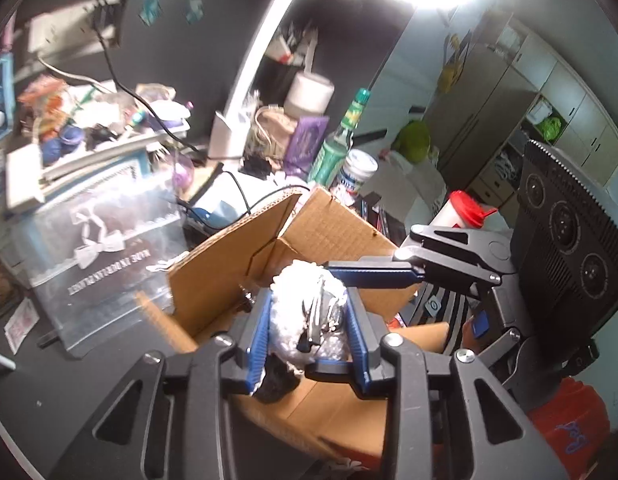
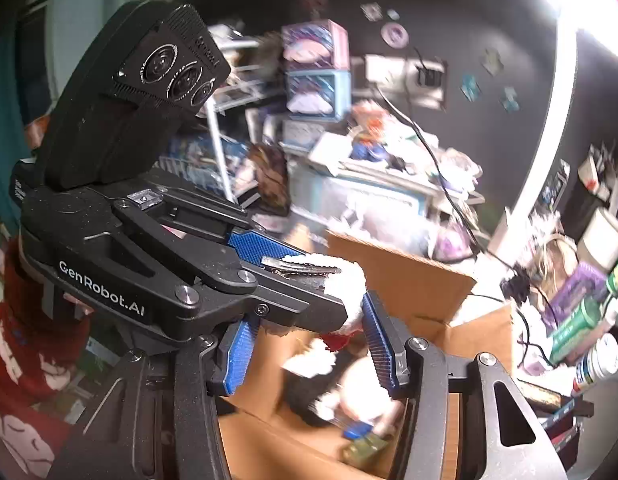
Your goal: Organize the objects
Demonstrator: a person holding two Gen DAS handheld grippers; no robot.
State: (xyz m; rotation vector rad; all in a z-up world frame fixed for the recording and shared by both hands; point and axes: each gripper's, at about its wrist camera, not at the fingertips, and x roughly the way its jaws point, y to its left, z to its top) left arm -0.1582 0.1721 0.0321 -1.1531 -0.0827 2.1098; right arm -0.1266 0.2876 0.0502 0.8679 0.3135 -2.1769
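left gripper [image 1: 307, 322]: fingers closed on the plush bundle [image 1: 305, 300]; we hold it between the blue pads, hanging over the open cardboard box [image 1: 341, 232].
plush bundle: white fuzzy fabric with silvery, shiny folds and a dark part at the low end near our palm. Soft and crushable (no rigid edge to index on). Long axis runs roughly along the fingers, tip pointing away from us.
key relation: box mouth lies straight below and ahead of the left fingers. Left is the nearer hand, since it already carries the item, so we judge the coming move to be lower, then let go.
right gripper [image 2: 309, 344]: fingers apart with nothing between them that we can confirm; the white fluff near its tips looks like the bundle held by the left tool, which crosses in front of the right fingers.
box interior [image 2: 421, 280]: beyond the right fingertips; corrugated brown walls, flaps up. Inside are blurred soft items, white, red and black, plus a small green and blue piece.
farther out: green bottle [image 1: 337, 148] and white jar [image 1: 359, 168] stand past the box's far flap.
risk: fuzzy fabric may snag on pad texture at release.
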